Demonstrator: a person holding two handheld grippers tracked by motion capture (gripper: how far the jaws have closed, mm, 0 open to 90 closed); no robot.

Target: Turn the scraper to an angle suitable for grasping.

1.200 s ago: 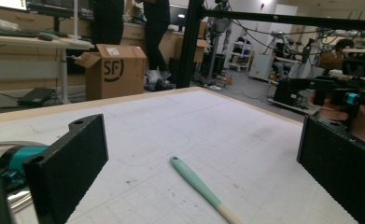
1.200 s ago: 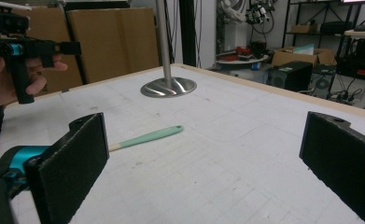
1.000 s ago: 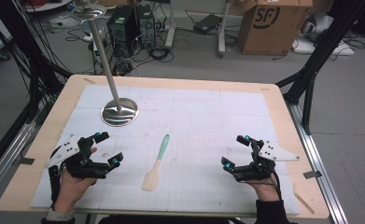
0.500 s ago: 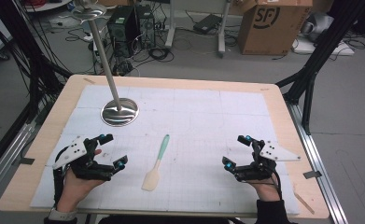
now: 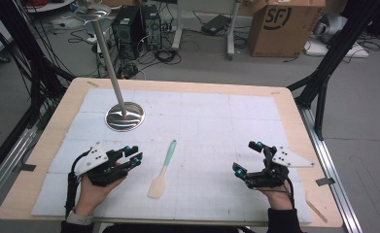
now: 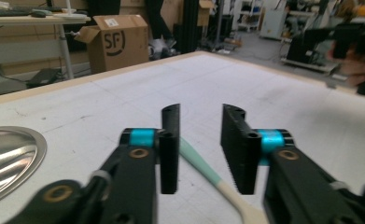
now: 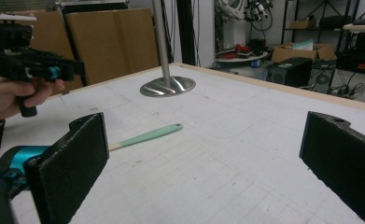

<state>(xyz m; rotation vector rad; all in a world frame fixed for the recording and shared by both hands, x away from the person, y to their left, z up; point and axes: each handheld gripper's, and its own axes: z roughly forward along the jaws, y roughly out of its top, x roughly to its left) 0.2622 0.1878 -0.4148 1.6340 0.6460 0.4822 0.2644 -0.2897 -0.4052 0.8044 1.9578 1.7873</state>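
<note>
The spatula [image 5: 162,170] lies flat on the table's white gridded mat [image 5: 202,126], near the front edge and a little left of the middle. Its handle is slim, matte mint green with a small rounded end pointing away; the blade nearer the person is pale cream, flat and soft-cornered. In the left gripper view the handle [image 6: 203,164] runs slantwise behind the ribbed black jaws, resting on the mat and touched by nothing.

Just left of it the left tool [image 5: 131,156] is held low in a hand, pointing toward the spatula. Its jaws have just been closing and now stand with a narrow gap, nothing between them. Teal collars ring the black arms, and a grey three-cornered plate sits on top.

Well to the right, the right tool [image 5: 248,156] rests in the other hand, its jaws spread wide and empty, the pads flat and finely textured.

Farther back on the left stands a polished steel disc base [image 5: 124,116] with a thin metal pole rising from it. The table [image 5: 294,111] has a pale wooden rim.
</note>
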